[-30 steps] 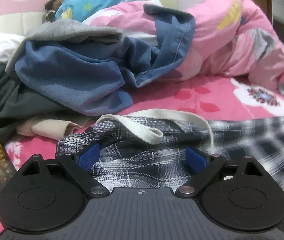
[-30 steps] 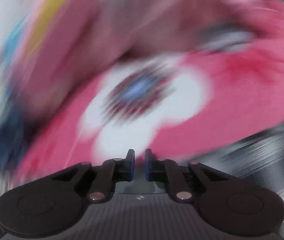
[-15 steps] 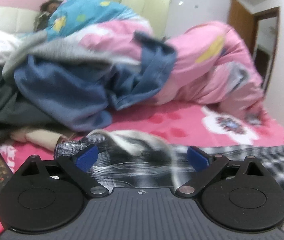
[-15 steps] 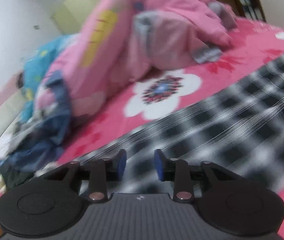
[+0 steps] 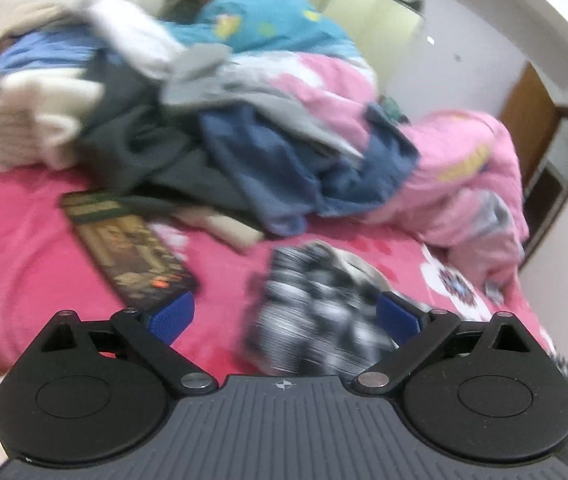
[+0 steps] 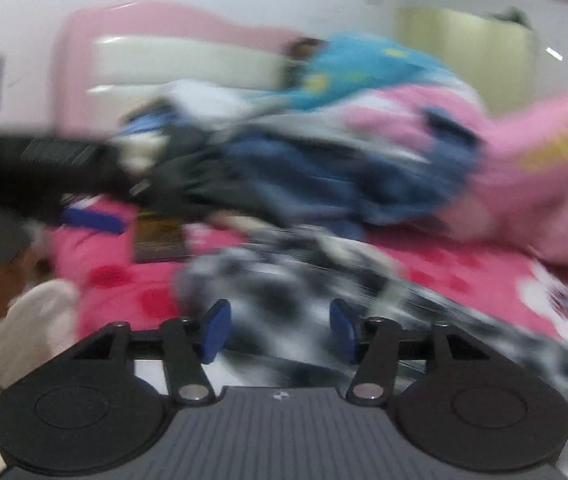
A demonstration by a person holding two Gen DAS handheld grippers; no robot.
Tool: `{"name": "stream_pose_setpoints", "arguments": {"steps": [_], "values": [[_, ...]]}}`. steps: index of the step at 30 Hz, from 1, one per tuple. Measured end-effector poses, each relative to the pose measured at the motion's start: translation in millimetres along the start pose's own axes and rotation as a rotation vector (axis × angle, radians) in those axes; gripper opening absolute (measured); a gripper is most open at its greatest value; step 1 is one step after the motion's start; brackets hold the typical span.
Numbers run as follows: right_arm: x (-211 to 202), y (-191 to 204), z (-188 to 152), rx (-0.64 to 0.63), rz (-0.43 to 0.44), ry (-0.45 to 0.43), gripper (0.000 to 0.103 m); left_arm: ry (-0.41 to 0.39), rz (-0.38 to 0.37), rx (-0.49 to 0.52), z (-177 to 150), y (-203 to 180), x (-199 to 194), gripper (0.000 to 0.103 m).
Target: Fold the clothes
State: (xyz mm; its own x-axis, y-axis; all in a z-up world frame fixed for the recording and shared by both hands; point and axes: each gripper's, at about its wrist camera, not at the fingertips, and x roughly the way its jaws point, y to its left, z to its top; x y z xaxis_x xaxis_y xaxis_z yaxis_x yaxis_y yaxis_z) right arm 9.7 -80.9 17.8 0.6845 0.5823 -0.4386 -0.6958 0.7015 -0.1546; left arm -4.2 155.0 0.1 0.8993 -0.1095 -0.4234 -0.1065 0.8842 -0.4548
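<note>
Currently both views are blurred. On the pink bed sheet (image 5: 24,240) lies the black-and-white plaid garment (image 5: 323,312), bunched between the spread blue pads of the left hand-held gripper (image 5: 285,314), contact unclear. The right hand-held gripper (image 6: 278,330) is also spread, empty, above the same plaid cloth (image 6: 284,280). A phone (image 5: 128,248) lies just left of it, near the piled clothes (image 5: 244,152).
</note>
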Motion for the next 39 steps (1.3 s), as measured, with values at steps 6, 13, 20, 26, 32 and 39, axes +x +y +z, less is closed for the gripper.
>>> {"name": "stream_pose_setpoints", "arguments": {"steps": [6,13,20,26,32,39], "values": [[52,60,1,-0.3,-0.048,-0.001,0.063,-0.017,-0.003,-0.082,6,31,-9,0.099],[101,74,-3,-0.409,-0.109,0.066,0.061,0.008,-0.055,-0.141,5,48,-3,0.099],[105,59,-1,-0.316,-0.144,0.067,0.033,0.052,-0.153,-0.187,8,49,13,0.099],[82,-6,9,0.198,-0.094,0.015,0.023,0.081,-0.257,-0.267,12,48,26,0.1],[68,-69,-12,0.659,0.0,-0.028,0.022,0.152,-0.384,-0.396,11,44,54,0.101],[62,-69,-19,0.648,0.01,-0.058,0.022,0.255,-0.425,-0.433,10,19,105,0.102]]}}
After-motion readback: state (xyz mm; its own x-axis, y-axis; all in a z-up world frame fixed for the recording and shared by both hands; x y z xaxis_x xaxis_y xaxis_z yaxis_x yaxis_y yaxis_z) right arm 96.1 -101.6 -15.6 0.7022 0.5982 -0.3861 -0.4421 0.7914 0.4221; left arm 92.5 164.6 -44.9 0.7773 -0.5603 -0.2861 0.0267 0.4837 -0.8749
